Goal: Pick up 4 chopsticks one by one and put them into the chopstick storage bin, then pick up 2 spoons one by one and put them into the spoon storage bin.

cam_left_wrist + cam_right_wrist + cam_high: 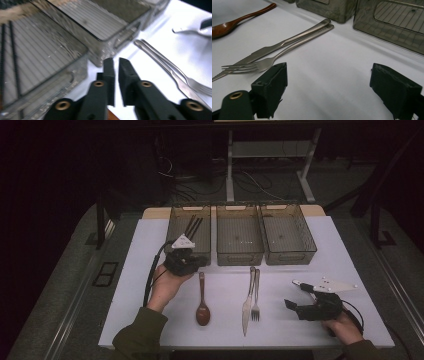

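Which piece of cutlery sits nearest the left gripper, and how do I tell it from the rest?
Start at the row of three clear bins along the far side of the white table. Just in front of the leftmost bin, beside the left gripper, lies the spoon. It is dark brown and wooden-looking, unlike the silver knife and fork.

High view is pretty dim, the room around going almost black, with the white table (325,250) as the one bright patch. Left gripper view is smeared with motion blur and blown out on the tabletop. Right gripper view is sharper, soft shadows under the cutlery.
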The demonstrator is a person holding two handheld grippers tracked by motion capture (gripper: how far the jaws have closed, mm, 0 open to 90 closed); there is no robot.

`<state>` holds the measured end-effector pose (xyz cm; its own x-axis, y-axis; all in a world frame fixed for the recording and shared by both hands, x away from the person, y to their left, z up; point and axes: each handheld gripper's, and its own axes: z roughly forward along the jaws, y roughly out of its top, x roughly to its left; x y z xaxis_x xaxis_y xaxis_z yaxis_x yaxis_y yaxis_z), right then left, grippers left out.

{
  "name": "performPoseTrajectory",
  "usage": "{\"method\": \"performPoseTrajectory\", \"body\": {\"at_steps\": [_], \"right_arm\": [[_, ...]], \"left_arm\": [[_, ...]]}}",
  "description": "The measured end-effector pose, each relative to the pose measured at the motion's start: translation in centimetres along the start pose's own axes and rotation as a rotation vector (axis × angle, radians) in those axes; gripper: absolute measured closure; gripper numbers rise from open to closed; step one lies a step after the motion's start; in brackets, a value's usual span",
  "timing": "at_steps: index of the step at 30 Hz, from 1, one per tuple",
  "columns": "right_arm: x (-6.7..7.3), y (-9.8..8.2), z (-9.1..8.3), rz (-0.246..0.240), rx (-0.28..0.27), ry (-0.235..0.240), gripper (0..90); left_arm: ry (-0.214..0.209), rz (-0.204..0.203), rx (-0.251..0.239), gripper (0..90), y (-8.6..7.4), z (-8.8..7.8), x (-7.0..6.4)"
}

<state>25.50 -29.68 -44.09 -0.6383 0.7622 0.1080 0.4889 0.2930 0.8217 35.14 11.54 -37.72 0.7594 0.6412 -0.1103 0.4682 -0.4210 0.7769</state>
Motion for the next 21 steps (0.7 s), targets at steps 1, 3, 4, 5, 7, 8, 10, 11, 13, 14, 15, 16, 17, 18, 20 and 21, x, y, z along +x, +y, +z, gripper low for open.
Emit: {"method": "performPoseTrajectory", "body": {"at_steps": [1,3,4,5,7,8,10,11,13,14,15,16,17,18,20,21], "right_arm": [[0.0,0.0,0.0,-0.001,-0.001,0.0,14.2],[0.0,0.0,0.0,0.0,-0.003,0.0,14.2],[0.1,0.0,0.0,-0.001,-0.003,0.001,14.2],[0.1,0.0,0.0,-0.001,-0.003,0.001,14.2],[0.1,0.0,0.0,-0.001,-0.002,0.001,14.2],[0.1,0.0,0.0,-0.002,-0.002,0.001,14.2],[0.2,0.1,0.1,-0.001,-0.001,0.0,14.2],[0.1,0.1,0.1,-0.003,0.002,0.0,14.2],[0.1,0.1,0.1,-0.003,0.004,-0.001,14.2],[0.1,0.1,0.1,0.0,0.003,-0.001,14.2],[0.1,0.1,0.0,-0.001,0.003,-0.001,14.2],[0.1,0.1,0.0,-0.001,0.004,-0.002,14.2],[0.1,0.0,0.0,0.0,0.004,-0.002,14.2],[0.1,0.0,0.0,0.0,0.004,-0.001,14.2],[0.1,0.0,0.0,-0.006,0.003,-0.001,14.2],[0.1,0.0,0.0,-0.004,0.002,0.0,14.2]], "left_arm": [[-0.01,0.009,0.015,88.7,-0.1,0.1,-0.1],[-0.014,0.015,0.039,88.8,-0.4,0.5,-0.4],[-0.013,0.017,0.051,88.8,-0.7,0.7,-0.6],[-0.014,0.017,0.061,88.7,-0.9,0.9,-0.7],[-0.01,0.028,0.089,88.8,-1.4,1.5,-0.9],[-0.005,0.028,0.105,88.8,-1.6,1.8,-1.0],[0.001,0.031,0.122,88.8,-2.0,2.4,-1.0],[0.004,0.042,0.134,88.8,-2.1,2.6,-0.9],[0.013,0.047,0.15,88.8,-2.4,3.2,-0.8],[0.016,0.048,0.16,88.8,-2.6,3.5,-0.7],[0.019,0.05,0.169,88.8,-2.7,3.8,-0.6],[0.024,0.058,0.182,88.8,-2.9,4.1,-0.6],[0.034,0.056,0.193,88.8,-3.0,4.5,-0.5],[0.036,0.055,0.201,88.8,-3.2,4.7,-0.4],[0.048,0.055,0.215,88.8,-3.3,4.9,-0.2],[0.049,0.049,0.214,88.8,-3.4,5.0,-0.2]]}}
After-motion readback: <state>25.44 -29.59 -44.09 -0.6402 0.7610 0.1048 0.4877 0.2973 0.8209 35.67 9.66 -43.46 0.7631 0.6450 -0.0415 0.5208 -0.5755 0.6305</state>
